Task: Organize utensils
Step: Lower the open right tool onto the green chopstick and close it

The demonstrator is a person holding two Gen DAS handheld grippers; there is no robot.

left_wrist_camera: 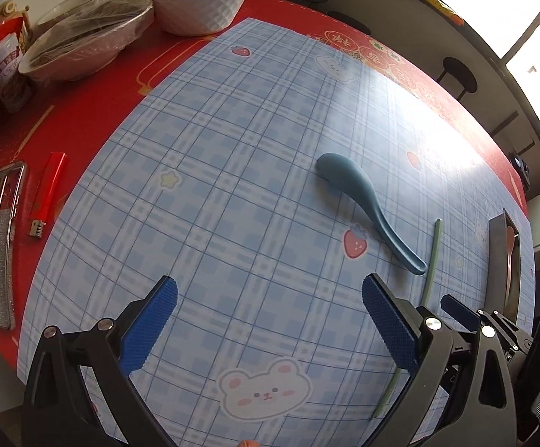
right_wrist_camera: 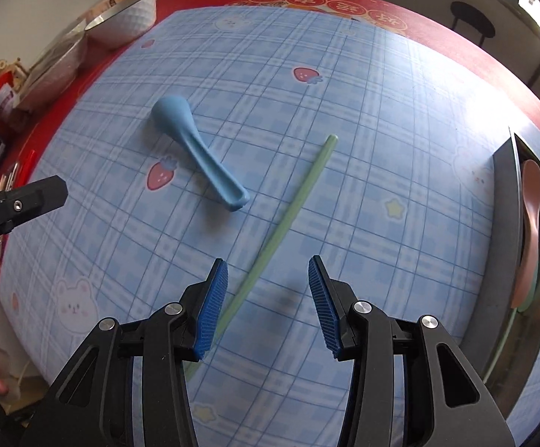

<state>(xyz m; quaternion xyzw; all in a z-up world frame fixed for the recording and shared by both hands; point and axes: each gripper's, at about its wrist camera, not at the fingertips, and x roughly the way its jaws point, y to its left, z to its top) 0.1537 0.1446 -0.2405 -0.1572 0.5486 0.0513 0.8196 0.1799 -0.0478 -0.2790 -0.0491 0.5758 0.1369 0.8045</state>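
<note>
- Nearest us, the right hand-held gripper (right_wrist_camera: 268, 298) hangs with its jaws partly apart and nothing pressed between them; the green chopstick (right_wrist_camera: 286, 219) runs just under its left pad, so we judge it is lined up to take that stick next.
- The left hand-held gripper (left_wrist_camera: 270, 320) stands wide and empty above bare mat, seemingly waiting its turn.
- Just beyond, the blue spoon (right_wrist_camera: 199, 152) lies bowl-down beside the chopstick's far half, close but not touching, both still loose and unsorted.
- Toward the right edge of the tabletop (left_wrist_camera: 83, 111) sits the grey tray (right_wrist_camera: 506, 201), already holding a pink spoon (right_wrist_camera: 530, 219) over something green: we take it as the place the utensils go.
- The blue checked mat (right_wrist_camera: 381, 111) with bears and strawberries covers a red cloth.
- At the far left corner stand a white bowl (left_wrist_camera: 199, 7) and wrapped dishes (left_wrist_camera: 91, 33); a red lighter (left_wrist_camera: 48, 193) and a phone case (left_wrist_camera: 1, 242) lie along the left edge.
- Beyond, we see stools and bright windows.
</note>
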